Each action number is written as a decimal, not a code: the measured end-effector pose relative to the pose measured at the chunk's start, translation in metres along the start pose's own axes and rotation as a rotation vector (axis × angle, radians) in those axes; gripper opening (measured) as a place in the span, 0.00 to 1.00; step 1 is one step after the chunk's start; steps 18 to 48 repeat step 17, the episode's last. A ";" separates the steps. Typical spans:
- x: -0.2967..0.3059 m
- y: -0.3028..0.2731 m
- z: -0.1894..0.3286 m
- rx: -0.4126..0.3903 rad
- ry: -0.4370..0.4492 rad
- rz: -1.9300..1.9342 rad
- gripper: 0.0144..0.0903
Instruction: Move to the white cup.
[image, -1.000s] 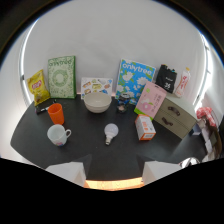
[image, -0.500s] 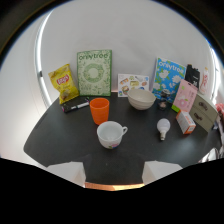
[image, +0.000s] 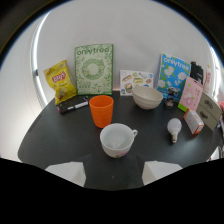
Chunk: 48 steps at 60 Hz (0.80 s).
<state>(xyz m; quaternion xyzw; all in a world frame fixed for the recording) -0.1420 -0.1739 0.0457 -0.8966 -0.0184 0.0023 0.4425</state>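
The white cup (image: 117, 140) looks bigger and closer now than it did a second ago, and it has slid from far off on the left to right in the middle, just ahead of the gripper (image: 114, 173). That means the gripper has been moving toward the cup and turning to face it, so the job of getting to the cup looks almost done. The two fingers (image: 67, 173) are spread wide apart with nothing between them, and the cup sits just past the gap, not touching either one. The cup stands upright on the dark table (image: 50, 135), with its handle pointing to the right. Inside it looks empty, just white at the bottom. Right behind it, a little to the left, is the orange cup (image: 101, 110), also standing up; I cannot see all the way inside it, but nothing sticks out. Farther back and to the right is a cream bowl (image: 147, 96), and it seems empty too. A light bulb (image: 174, 127) lies on the table to the right of the white cup, well apart from it. Against the far wall there is a yellow chip bag (image: 60, 81) on the left and a green box (image: 93, 68) next to it. A small push forward would probably bring the fingers around the cup.
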 end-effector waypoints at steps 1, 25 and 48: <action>0.000 0.000 0.000 0.000 -0.002 0.001 0.94; 0.003 -0.004 -0.001 -0.001 0.003 -0.001 0.93; 0.003 -0.004 -0.001 -0.001 0.003 -0.001 0.93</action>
